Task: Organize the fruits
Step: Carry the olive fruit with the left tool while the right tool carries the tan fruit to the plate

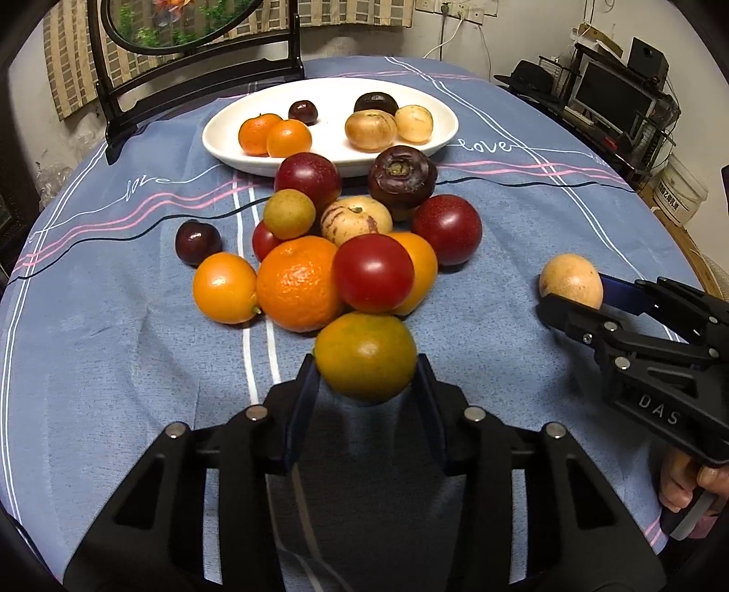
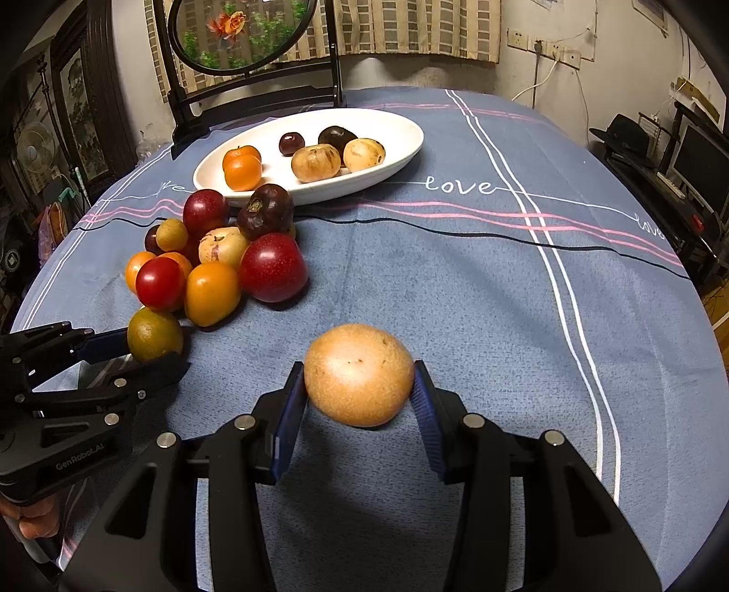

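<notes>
My left tongs have closed onto a greenish orange citrus at lower centre of the frame, its pads touching both sides, picked from the near edge of the fruit pile. My right tongs clamp a tan round fruit, apart from the pile. Both probably belong with their kind on the white plate, upper centre, on the surface.

Blue striped tablecloth, dark chair, patterned curtains, cluttered desk at right.

Both wrist views look down, sharing the fruit pile.
</notes>
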Demonstrator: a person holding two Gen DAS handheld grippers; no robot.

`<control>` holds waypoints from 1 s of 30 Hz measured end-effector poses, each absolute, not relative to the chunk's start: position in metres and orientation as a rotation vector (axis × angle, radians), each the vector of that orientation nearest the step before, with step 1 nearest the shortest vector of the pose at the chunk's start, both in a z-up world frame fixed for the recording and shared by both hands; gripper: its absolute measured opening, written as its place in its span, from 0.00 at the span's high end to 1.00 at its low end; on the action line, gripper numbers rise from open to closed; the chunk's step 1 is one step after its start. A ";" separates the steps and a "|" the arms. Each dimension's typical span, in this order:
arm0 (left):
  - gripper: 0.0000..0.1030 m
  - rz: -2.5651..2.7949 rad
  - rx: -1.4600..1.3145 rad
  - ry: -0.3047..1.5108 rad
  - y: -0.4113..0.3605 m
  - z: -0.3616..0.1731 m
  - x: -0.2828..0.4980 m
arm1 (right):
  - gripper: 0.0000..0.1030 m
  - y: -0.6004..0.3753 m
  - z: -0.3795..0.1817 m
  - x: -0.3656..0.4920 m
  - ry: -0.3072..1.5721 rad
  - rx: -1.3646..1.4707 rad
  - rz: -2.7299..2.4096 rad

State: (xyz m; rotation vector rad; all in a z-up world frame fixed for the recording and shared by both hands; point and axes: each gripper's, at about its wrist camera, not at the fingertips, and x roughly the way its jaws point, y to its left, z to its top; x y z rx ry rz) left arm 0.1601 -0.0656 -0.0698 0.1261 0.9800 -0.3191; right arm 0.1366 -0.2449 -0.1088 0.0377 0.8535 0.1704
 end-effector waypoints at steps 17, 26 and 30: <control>0.59 -0.340 0.079 0.980 -0.052 -0.062 0.149 | 0.55 -0.246 -0.109 0.137 0.848 0.044 0.175; 0.59 -0.381 0.043 0.919 -0.039 -0.034 0.141 | 0.55 -0.246 -0.107 0.135 0.839 0.045 0.178; 0.59 -0.404 0.038 0.891 -0.033 -0.019 0.144 | 0.55 -0.244 -0.094 0.134 0.811 0.036 0.195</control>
